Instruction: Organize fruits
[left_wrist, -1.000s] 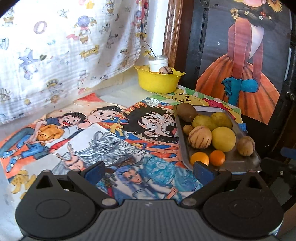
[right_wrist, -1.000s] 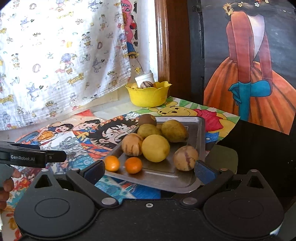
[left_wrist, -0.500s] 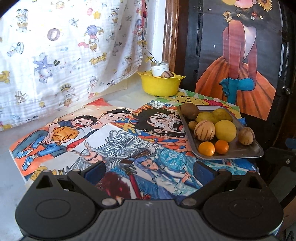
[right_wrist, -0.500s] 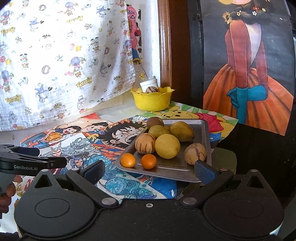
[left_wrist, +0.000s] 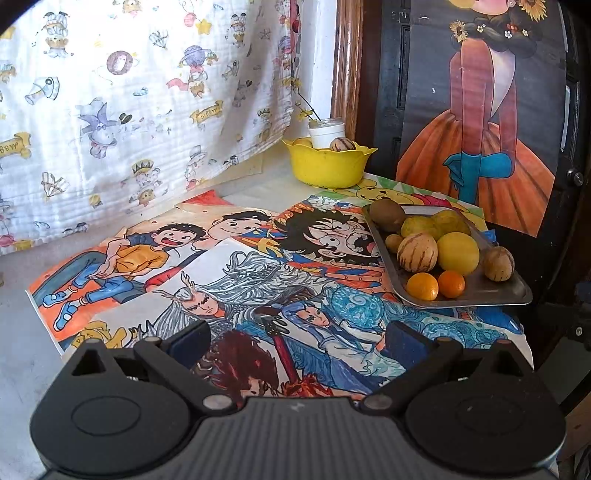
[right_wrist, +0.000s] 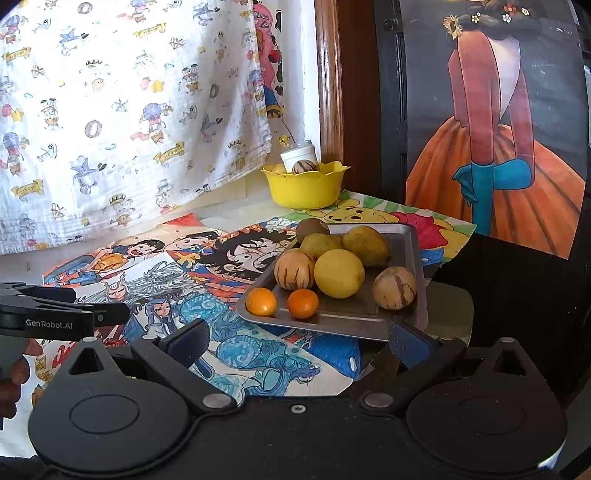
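A metal tray (left_wrist: 491, 291) (right_wrist: 404, 242) sits on the right of the table. It holds two small oranges (right_wrist: 261, 301), a yellow lemon (right_wrist: 339, 273), two striped melons (right_wrist: 294, 268), a kiwi (right_wrist: 312, 229) and greenish fruits. A yellow bowl (left_wrist: 327, 166) (right_wrist: 304, 186) at the back holds another striped fruit. My left gripper (left_wrist: 297, 341) is open over the drawings, well left of the tray. My right gripper (right_wrist: 299, 339) is open just in front of the tray's near edge, with nothing between its fingers.
Colourful drawings (left_wrist: 229, 280) cover the table. A white jar (left_wrist: 327, 132) stands behind the bowl. A printed cloth (left_wrist: 129, 110) hangs at the back left and a painted panel (left_wrist: 480, 140) at the back right. The table edge drops off right of the tray.
Both grippers have drawn back and risen, so the tray and bowl look smaller and farther. Neither has shut or taken anything, and the fruits lie as before.
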